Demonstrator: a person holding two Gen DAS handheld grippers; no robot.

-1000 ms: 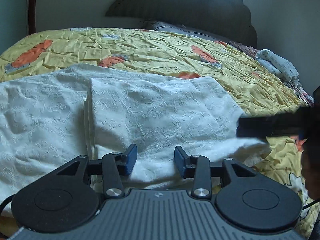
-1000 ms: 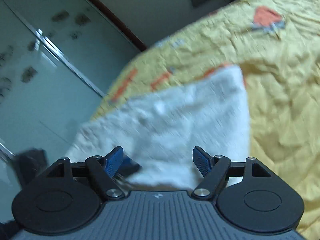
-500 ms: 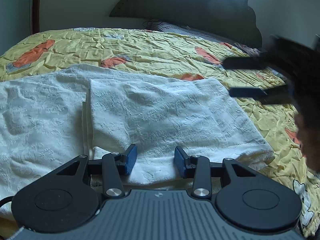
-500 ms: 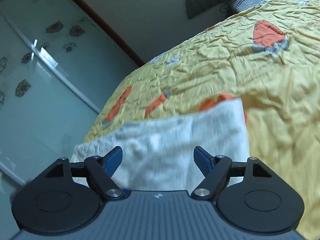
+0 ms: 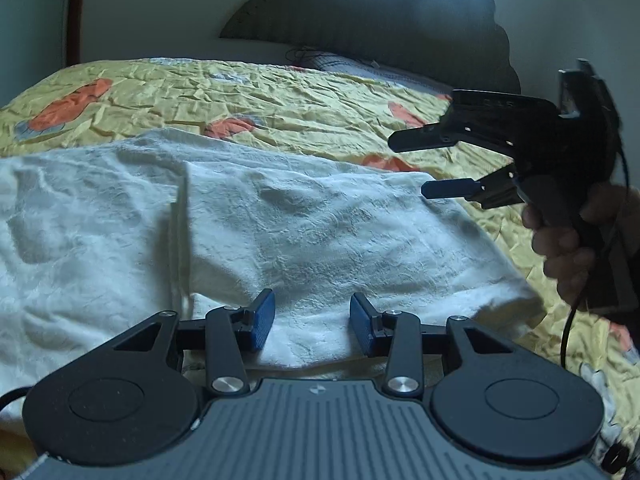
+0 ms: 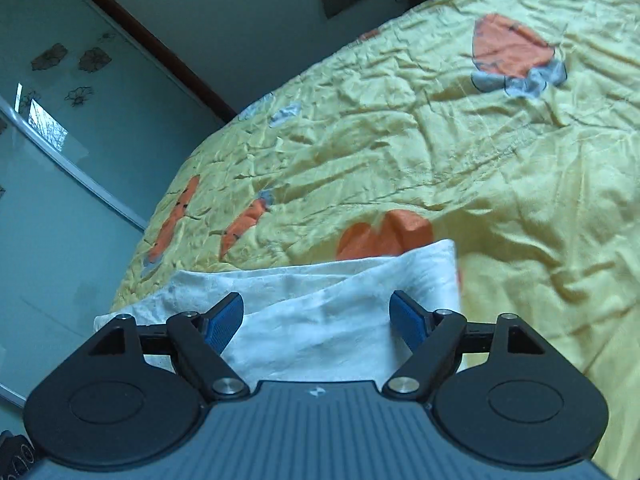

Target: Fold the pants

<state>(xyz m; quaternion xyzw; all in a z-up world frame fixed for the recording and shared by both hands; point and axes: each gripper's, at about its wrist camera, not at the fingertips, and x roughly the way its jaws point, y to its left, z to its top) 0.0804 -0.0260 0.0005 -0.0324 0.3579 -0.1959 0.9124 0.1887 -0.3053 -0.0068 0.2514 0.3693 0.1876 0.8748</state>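
Count: one pair of white pants (image 5: 280,232), two claws — left claw (image 5: 312,322), right claw (image 5: 432,164) — one bed (image 5: 280,96), one headboard (image 5: 380,20).

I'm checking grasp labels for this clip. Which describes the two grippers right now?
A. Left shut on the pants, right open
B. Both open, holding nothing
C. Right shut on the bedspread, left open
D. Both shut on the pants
B: the left gripper and the right gripper both show a wide gap between their blue fingers, with the white pants lying free on the bedspread.
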